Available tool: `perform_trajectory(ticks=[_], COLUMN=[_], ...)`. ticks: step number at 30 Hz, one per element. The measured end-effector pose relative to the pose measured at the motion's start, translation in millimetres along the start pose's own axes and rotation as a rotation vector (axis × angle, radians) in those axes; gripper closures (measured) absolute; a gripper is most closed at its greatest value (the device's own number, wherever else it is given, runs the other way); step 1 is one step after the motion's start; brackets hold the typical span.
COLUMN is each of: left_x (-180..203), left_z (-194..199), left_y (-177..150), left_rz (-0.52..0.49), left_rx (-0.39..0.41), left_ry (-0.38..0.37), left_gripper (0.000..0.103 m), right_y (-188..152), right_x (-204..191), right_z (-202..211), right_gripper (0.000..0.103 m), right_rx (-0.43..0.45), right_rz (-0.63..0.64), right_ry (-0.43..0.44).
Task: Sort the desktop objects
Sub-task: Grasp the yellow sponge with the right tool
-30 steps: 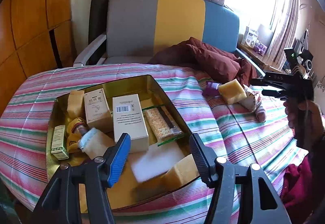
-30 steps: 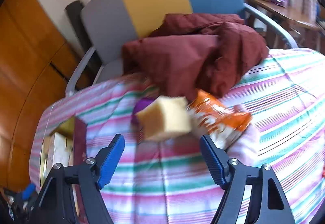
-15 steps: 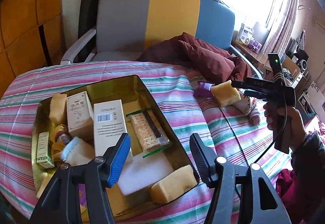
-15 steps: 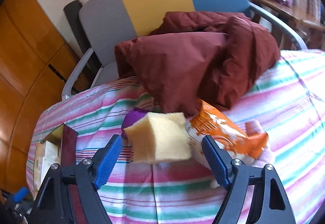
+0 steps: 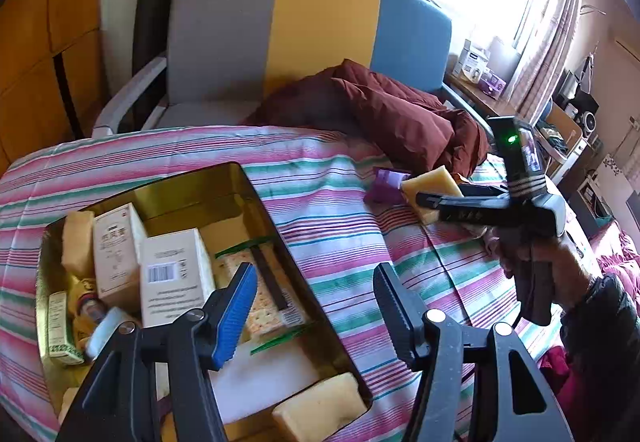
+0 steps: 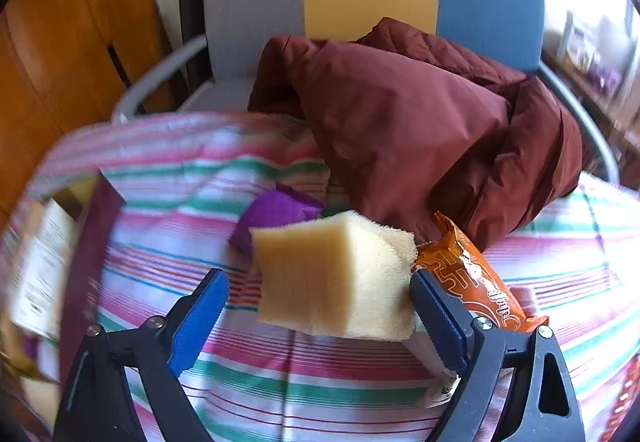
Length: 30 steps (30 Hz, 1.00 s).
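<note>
A yellow sponge block lies on the striped tablecloth, between the spread fingers of my right gripper, which is open around it; the right finger sits next to its side. The sponge also shows in the left wrist view. A purple pouch lies behind it and an orange snack packet to its right. My left gripper is open and empty above the right edge of a gold tin holding boxes, a cracker pack and sponges.
A maroon jacket is heaped at the table's far edge, against a grey, yellow and blue chair. A small white item lies under the right finger. A wooden cabinet stands at the left.
My right gripper has moved forward so the yellow sponge now sits between its fingers. My left gripper has shifted right along the tin and stays open.
</note>
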State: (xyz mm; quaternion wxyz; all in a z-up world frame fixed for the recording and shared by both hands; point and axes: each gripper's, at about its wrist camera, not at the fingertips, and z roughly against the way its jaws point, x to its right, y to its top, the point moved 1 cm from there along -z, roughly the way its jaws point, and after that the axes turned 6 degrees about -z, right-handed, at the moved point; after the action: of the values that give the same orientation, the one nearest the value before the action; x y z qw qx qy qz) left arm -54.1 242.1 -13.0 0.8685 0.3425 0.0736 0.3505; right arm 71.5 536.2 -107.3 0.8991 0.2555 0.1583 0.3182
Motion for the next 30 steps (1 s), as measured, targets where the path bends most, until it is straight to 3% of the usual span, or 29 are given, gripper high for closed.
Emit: perform_trajectory(ticks=[4,7,11,18,30], left_x=[6,9,12,16,38], left_z=[-6,-11,-19,-37,-85], left_y=[8,14,19,22,58], left_rz=[-0.018,-0.023,-0.028,-0.040,-0.107], left_rx=[-0.003,-0.011,-0.028,-0.078,-0.127], left_ry=[-0.012,-0.023,-0.026,-0.025,-0.015], left_gripper=[0.042,0.042,0.042,0.042,0.042], right_y=[-5,-6,-1,2,27], right_x=[-11,-12,-6,-8,46], right_z=[-6,-8,-3,5,54], right_gripper=[0.011,0.027,0.038,0.043,0.043], right_rx=[-0.008,-0.023,-0.030,-0.040,0.091], right_rz=[0.091,0.114,0.081,0.066,-0.231], right_ry=[-0.076,-0.102,-0.080,-0.021,0.093])
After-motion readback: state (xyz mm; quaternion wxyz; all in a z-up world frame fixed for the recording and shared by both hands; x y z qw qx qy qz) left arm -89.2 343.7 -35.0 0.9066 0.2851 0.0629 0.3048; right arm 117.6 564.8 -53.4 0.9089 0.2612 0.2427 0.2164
